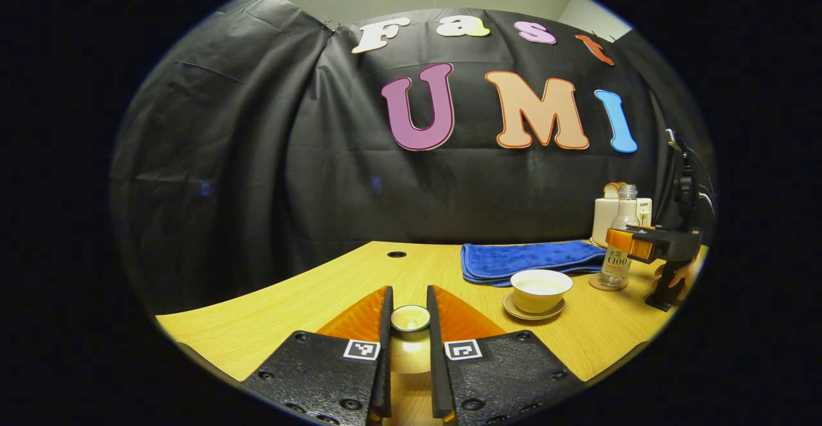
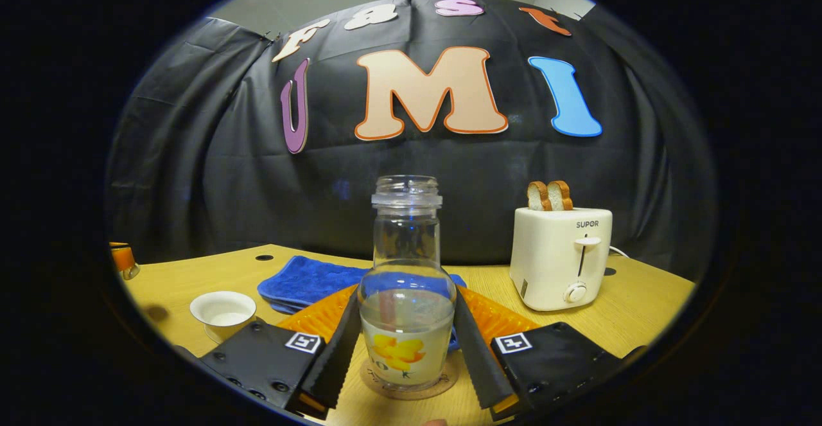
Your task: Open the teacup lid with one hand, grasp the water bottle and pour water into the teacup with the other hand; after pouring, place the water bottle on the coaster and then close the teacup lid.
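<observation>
Two grippers share the wooden table (image 2: 642, 297); the right gripper (image 2: 406, 355) stands open around the water bottle (image 2: 406, 284), which sits on its coaster (image 2: 443, 384), so pouring looks done; the left gripper (image 1: 410, 323) grips the lid (image 1: 410, 318); next, carry it onto the open teacup (image 1: 541, 289).

1 bottle (image 2: 407, 297), 1 teacup (image 1: 541, 289), 1 lid (image 1: 410, 319), 1 coaster (image 2: 411, 384), 1 towel (image 1: 530, 261), 1 toaster (image 2: 562, 256), 2 toast slices (image 2: 550, 195).

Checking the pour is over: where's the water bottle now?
The water bottle stands upright on the coaster, between the right gripper fingers, toaster to its right.
</observation>
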### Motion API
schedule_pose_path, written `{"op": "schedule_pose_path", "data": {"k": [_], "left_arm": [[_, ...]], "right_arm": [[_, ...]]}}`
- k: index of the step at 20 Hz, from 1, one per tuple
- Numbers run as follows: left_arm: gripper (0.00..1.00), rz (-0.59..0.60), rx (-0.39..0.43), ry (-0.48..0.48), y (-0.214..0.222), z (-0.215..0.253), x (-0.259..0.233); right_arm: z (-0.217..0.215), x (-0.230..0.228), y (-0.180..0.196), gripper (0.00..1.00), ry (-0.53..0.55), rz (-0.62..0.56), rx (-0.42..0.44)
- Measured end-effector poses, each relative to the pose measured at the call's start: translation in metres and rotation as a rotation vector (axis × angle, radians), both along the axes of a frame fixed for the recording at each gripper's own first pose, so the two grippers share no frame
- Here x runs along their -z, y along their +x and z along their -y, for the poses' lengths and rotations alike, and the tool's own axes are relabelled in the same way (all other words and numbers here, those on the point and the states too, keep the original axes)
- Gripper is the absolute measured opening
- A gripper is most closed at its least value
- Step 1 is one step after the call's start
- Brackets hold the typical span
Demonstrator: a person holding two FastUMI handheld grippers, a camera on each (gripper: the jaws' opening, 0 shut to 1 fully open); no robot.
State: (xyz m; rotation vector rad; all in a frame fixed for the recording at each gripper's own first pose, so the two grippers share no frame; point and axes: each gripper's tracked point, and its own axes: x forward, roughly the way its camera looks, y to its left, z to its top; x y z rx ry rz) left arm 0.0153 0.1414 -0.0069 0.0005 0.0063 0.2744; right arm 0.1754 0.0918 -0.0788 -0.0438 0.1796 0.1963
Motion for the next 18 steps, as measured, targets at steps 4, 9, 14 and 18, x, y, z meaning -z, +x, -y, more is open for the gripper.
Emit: {"op": "schedule_pose_path", "data": {"k": [4, 9, 14, 18], "left_arm": [[0.22, 0.000, 0.002, -0.003, 0.002, 0.004, -0.001], [0.22, -0.002, 0.080, -0.004, 0.021, 0.036, -0.001], [0.22, -0.001, 0.168, -0.005, 0.045, 0.072, -0.001], [0.22, 0.000, 0.234, -0.004, 0.064, 0.094, -0.001]], "right_arm": [[0.004, 0.001, 0.001, 0.91, -0.006, 0.004, 0.015], [0.012, -0.005, -0.014, 0.98, -0.012, 0.008, 0.042], [0.026, -0.011, -0.038, 0.99, -0.016, 0.011, 0.053], [0.038, -0.017, -0.061, 1.00, -0.016, 0.016, 0.054]]}}
